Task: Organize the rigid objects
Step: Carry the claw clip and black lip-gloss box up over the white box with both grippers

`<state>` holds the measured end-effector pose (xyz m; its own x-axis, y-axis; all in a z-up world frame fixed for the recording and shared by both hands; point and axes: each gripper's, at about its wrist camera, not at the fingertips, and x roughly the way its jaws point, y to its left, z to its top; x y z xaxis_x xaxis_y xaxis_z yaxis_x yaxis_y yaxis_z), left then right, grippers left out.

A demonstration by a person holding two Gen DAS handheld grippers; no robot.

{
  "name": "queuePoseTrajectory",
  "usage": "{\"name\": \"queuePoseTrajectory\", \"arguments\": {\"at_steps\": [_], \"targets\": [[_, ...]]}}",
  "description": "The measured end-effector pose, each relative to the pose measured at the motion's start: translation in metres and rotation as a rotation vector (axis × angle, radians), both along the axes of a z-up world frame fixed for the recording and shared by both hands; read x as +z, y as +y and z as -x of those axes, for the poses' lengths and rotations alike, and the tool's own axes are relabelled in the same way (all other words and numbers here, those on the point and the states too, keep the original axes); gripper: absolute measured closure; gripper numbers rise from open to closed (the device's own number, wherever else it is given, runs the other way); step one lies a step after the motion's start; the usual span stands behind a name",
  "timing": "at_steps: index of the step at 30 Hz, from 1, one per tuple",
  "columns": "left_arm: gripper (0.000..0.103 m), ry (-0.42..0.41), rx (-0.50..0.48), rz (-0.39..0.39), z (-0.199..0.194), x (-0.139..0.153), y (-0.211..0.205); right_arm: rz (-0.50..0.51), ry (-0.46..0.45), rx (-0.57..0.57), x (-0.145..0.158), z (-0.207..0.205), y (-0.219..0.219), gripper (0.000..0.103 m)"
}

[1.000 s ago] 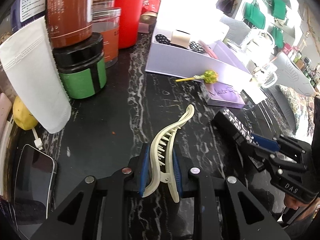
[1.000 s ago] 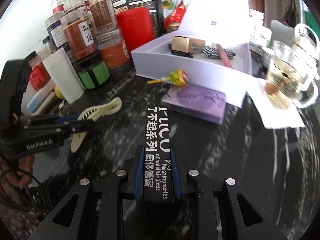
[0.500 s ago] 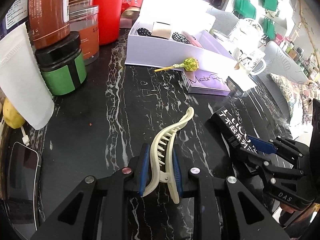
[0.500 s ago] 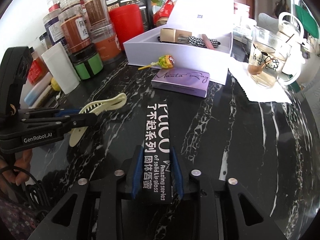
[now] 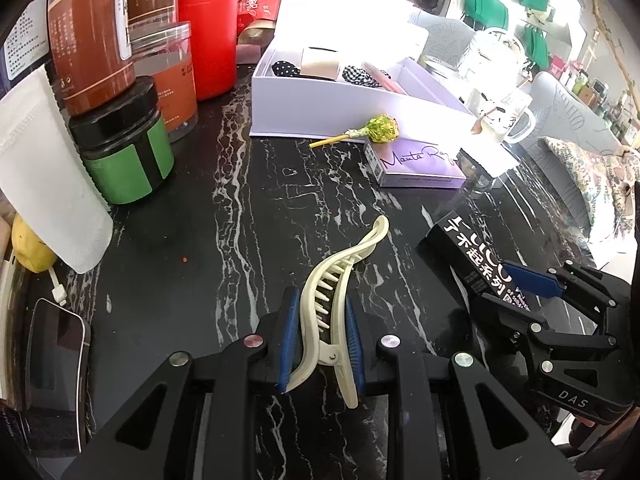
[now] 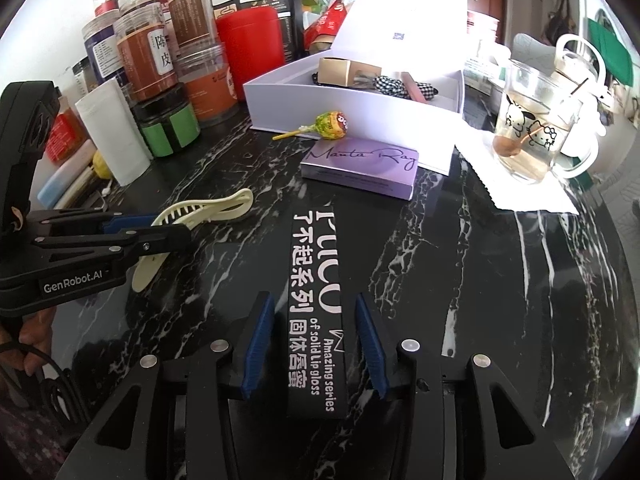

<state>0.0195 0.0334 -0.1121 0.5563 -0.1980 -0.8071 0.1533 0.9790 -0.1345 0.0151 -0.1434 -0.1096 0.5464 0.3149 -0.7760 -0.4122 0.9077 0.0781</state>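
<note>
My left gripper [image 5: 320, 296] is shut on a cream hair clip [image 5: 332, 276], held low over the black marble counter [image 5: 224, 240]. From the right wrist view, that left gripper [image 6: 160, 232] sits at the left with the hair clip [image 6: 216, 206] sticking out of it. A long black lip gloss box [image 6: 314, 280] lies flat on the counter between the fingers of my right gripper [image 6: 313, 300]. Its jaws are opening, and a gap shows on each side of the box. The left wrist view shows the right gripper [image 5: 516, 280] around the box [image 5: 468, 248].
An open white box [image 6: 340, 108] with small items stands behind, a lollipop [image 6: 330, 124] and a purple box [image 6: 360, 164] lying in front of it. Jars [image 6: 168, 124] line the back left. A glass mug [image 6: 532, 136] is on a napkin at right. A phone [image 5: 56, 368] lies at left.
The right gripper's jaws have spread off the black lip gloss box, which now lies free between them. The left gripper still grips the hair clip.
</note>
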Motion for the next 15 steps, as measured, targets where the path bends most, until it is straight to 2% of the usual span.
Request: {"name": "queuePoseTrajectory", "arguments": {"at_steps": [1,2,3,7,15], "targets": [[0.080,0.000,0.002,0.001,0.000,0.000,0.001,0.009,-0.005,-0.005,0.000,0.000,0.001,0.062],[0.080,0.002,0.001,0.001,-0.001,0.000,0.001,0.012,-0.009,-0.011,0.000,0.000,0.001,0.072],[0.080,0.003,0.003,-0.001,-0.002,0.000,0.001,0.007,-0.013,-0.016,0.000,0.000,0.001,0.077],[0.080,0.012,0.017,0.013,-0.003,0.001,0.003,-0.031,-0.001,-0.033,0.001,-0.001,-0.004,0.078],[0.080,-0.015,0.018,0.007,0.000,0.011,-0.001,-0.031,-0.025,-0.047,0.009,0.004,-0.006,0.078]]}}
